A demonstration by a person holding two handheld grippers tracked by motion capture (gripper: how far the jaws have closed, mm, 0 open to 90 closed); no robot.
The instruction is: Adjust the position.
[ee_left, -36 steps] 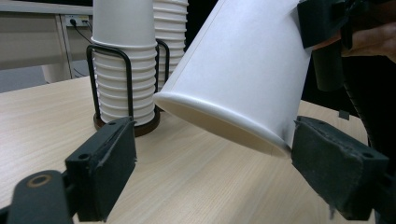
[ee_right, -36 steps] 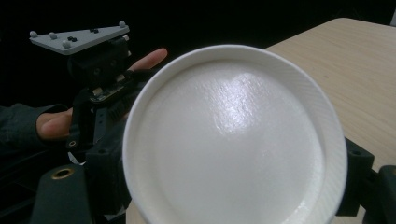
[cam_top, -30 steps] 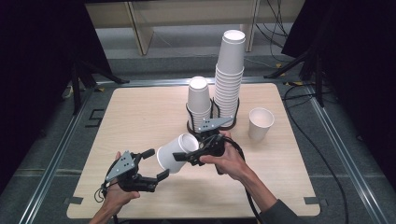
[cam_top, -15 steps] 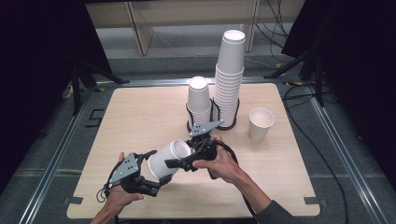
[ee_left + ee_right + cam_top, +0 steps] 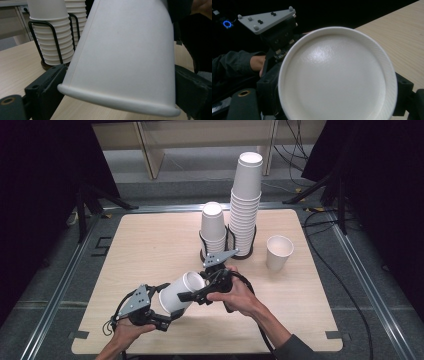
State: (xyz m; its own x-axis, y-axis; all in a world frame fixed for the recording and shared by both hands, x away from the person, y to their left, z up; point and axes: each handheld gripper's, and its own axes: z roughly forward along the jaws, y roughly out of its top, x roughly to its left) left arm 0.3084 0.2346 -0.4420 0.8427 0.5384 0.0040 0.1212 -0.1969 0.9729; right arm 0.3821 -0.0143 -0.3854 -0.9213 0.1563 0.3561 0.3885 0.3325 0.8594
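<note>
High view: a white paper cup [image 5: 180, 292] lies tilted on its side above the front of the worktop [image 5: 150, 245], carried between the two grippers. The right gripper [image 5: 192, 296] holds it near the rim, and the left gripper [image 5: 162, 316] sits at its closed bottom end. Behind them a black wire holder [image 5: 227, 251] keeps a short cup stack [image 5: 212, 227] and a tall cup stack [image 5: 246, 202]; a single upright cup [image 5: 278, 252] stands to the right, apart from the holder.

Left gripper view: the cup's wall [image 5: 125, 55] runs between the two black jaws, which have just been closing — both now lie against the cup near its base rim, so the left gripper grasps it.

Right gripper view: the cup's round base [image 5: 337, 75] faces the camera, with black jaws flanking the cup on either side, clenched on it. The left gripper [image 5: 277, 37] and its grey plate show beyond.

Judging progress: one cup already stands alone, and this one appears mid-handover between the grippers. Releasing one grip and setting the cup down remain — as do the stacked cups.
</note>
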